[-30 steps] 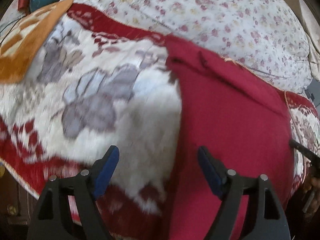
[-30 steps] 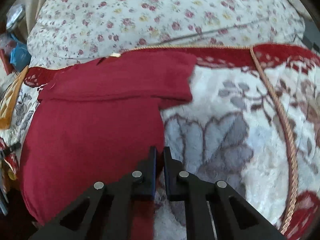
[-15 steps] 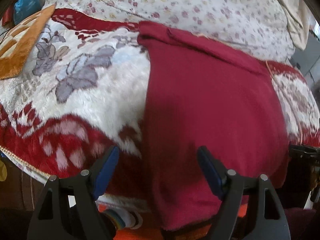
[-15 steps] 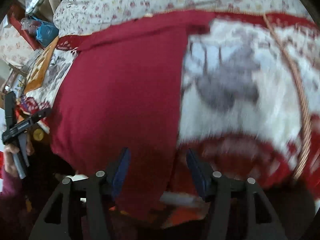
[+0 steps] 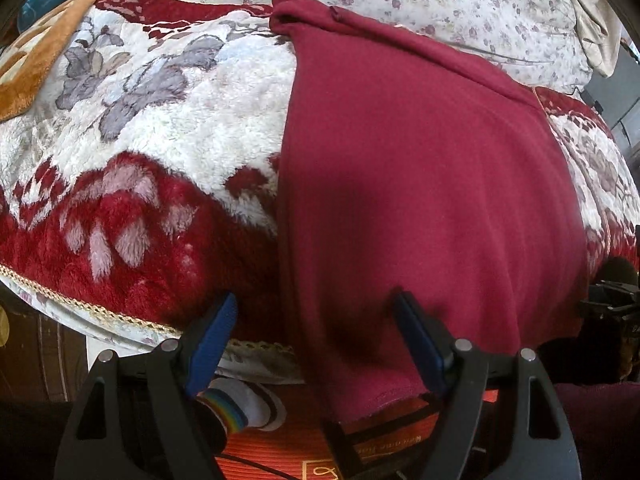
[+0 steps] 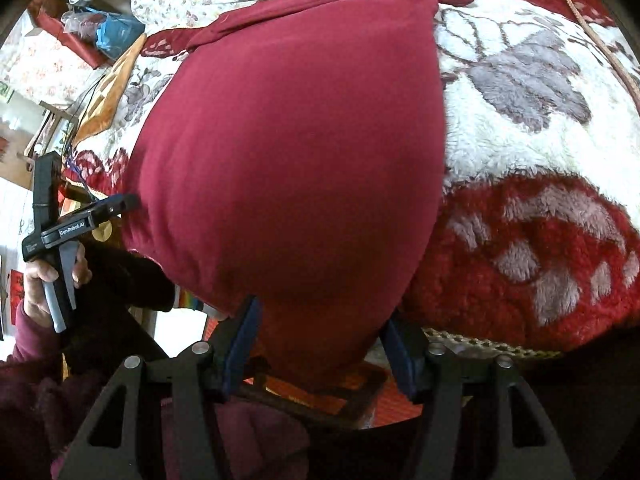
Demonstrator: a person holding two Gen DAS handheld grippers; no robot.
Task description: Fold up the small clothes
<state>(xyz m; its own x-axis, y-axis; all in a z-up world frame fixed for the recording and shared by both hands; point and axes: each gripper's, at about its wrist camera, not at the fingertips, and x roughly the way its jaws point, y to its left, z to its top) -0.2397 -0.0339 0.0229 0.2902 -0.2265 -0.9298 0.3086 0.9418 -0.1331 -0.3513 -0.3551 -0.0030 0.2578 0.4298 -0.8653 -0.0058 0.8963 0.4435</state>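
Both of our tongs stand wide with nothing pinched: the left gripper spans the garment's left hem corner, and the right gripper, its jaws just opened, straddles the right corner. Our dark red garment lies flat on the plush blanket, its hem hanging over the bed's edge.

The left gripper fills the bottom of its own view, blue-padded jaws spread wide. In the right wrist view it shows at the left edge, held by the left hand. The right gripper, bottom centre, has jaws parted, pressing on nothing.
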